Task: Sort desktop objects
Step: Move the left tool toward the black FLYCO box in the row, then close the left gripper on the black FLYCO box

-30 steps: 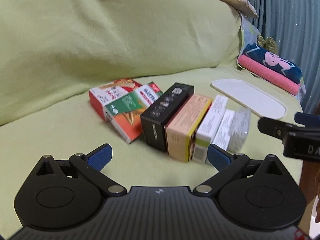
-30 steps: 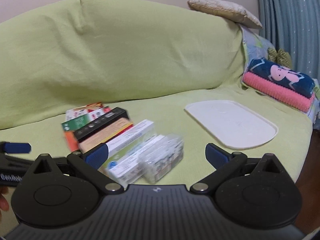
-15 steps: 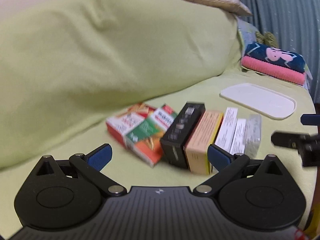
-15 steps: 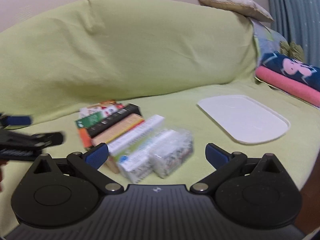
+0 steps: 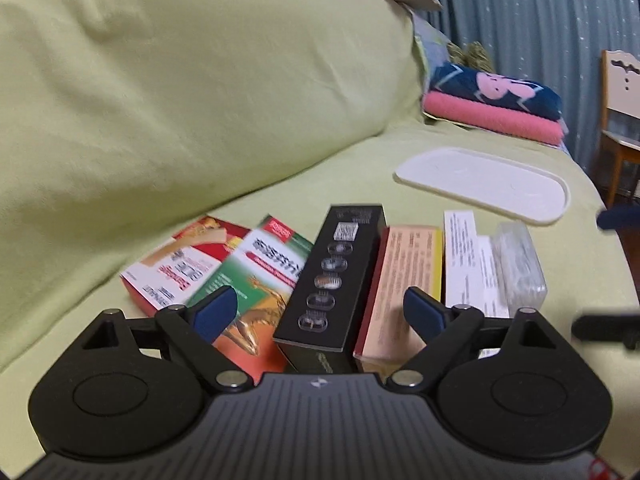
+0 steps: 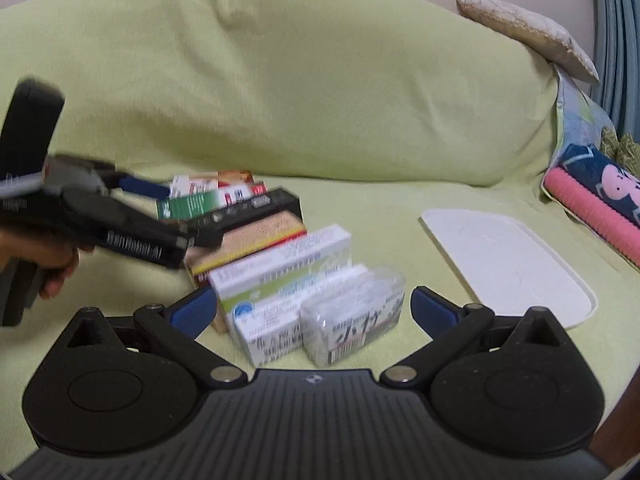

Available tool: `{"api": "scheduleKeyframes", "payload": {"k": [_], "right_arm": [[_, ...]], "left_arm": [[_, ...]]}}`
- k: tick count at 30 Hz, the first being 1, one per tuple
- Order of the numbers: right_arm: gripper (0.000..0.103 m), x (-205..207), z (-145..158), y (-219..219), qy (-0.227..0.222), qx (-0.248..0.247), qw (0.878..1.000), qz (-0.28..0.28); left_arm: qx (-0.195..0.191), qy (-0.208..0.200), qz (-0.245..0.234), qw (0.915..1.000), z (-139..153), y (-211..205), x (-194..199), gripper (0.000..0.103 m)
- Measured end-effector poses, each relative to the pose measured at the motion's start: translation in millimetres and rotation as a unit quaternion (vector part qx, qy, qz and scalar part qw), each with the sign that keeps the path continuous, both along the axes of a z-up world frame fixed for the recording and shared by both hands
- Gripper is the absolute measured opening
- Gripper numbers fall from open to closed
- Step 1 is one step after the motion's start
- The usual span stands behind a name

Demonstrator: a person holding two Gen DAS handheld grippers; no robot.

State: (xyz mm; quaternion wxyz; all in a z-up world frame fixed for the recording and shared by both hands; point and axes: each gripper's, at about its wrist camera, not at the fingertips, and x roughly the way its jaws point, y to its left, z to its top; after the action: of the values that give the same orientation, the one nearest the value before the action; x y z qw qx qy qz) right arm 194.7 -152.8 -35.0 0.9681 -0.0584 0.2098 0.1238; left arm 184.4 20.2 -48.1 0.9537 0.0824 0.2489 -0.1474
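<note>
Since earlier frame, my left gripper [image 5: 318, 312] closer over black box [image 5: 334, 280], jaws spread, empty. Right gripper [image 6: 304, 310] spread, empty, near clear packet [image 6: 354, 316]. Boxes rowed on green sofa cover [image 6: 280, 80]; white tray [image 6: 508, 264] right, far. Only right view shows my hand [image 6: 44, 256].

Beyond the fingers, green-covered sofa [image 5: 200, 80]; far right, folded pink and navy towels [image 5: 496, 108], beige cushion [image 6: 528, 36], blue curtain [image 5: 540, 12], wooden chair [image 5: 620, 120].
</note>
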Motion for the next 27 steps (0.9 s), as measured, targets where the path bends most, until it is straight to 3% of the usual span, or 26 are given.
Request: {"api": "scheduleKeyframes", "payload": {"k": [5,7,9,10,17,21,27], "right_arm": [[0.102,6,-11,5,0.015,0.003,1.0,0.002],[0.102,6,-14,9,0.012,-0.006,1.0,0.006],[0.102,7,-15,9,0.016,-0.006,1.0,0.006],[0.102,8,-16,10,0.019,-0.005,1.0,0.006],[0.102,7,-18,10,0.021,0.002,1.0,0.008],[0.102,8,-20,9,0.026,0.005,1.0,0.009],[0.102,10,-24,4,0.039,0.008,0.999,-0.001]], "left_arm": [[-0.025,0.01,0.004,0.9996,-1,19,1,0.082],[-0.033,0.014,0.007,0.9993,-1,25,3,0.062],[-0.055,0.017,0.007,0.9983,0,33,5,0.049],[-0.056,0.017,0.005,0.9983,1,33,5,0.048],[-0.023,0.016,-0.013,0.9995,-8,27,6,0.051],[-0.03,0.022,-0.015,0.9992,-13,29,12,0.065],[-0.052,0.03,-0.018,0.998,-18,30,16,0.063]]}}
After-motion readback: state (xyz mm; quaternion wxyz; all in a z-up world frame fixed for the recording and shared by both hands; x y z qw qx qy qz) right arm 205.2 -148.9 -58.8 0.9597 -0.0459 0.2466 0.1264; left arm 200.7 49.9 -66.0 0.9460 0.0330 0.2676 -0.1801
